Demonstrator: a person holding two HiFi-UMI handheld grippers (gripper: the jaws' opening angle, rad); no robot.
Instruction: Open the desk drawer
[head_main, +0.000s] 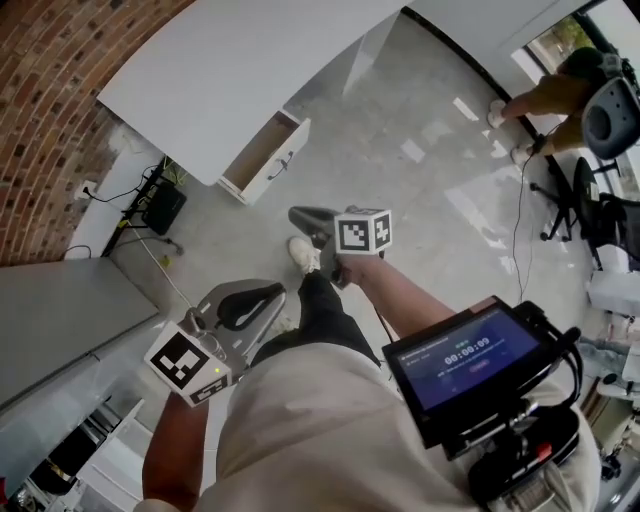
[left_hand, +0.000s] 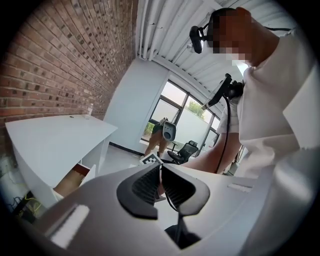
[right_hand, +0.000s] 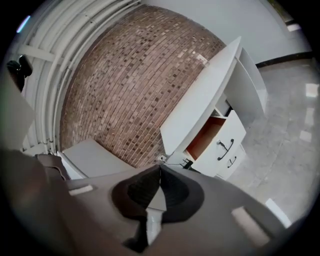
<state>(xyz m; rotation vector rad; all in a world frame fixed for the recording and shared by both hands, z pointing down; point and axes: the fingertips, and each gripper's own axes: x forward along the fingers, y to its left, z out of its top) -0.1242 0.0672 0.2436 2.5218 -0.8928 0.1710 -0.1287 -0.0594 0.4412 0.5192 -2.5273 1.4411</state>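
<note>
The white desk (head_main: 240, 70) stands against the brick wall. Its top drawer (head_main: 265, 157) is pulled out, showing a wooden inside and a dark handle (head_main: 283, 163). The right gripper view shows that open drawer (right_hand: 220, 142) above a closed lower one (right_hand: 231, 161). My right gripper (head_main: 293, 212) hangs over the floor well short of the drawer, shut with nothing between its jaws, which meet at the tips (right_hand: 160, 169). My left gripper (head_main: 280, 292) is lower and nearer my body, also shut and empty (left_hand: 160, 167). The desk (left_hand: 55, 135) lies to its left.
A grey table (head_main: 60, 300) is at my left. Cables and a black box (head_main: 160, 205) lie on the floor by the brick wall (head_main: 40, 120). Another person (head_main: 560, 90) and office chairs (head_main: 610, 115) are at the far right. A screen (head_main: 470, 355) hangs at my chest.
</note>
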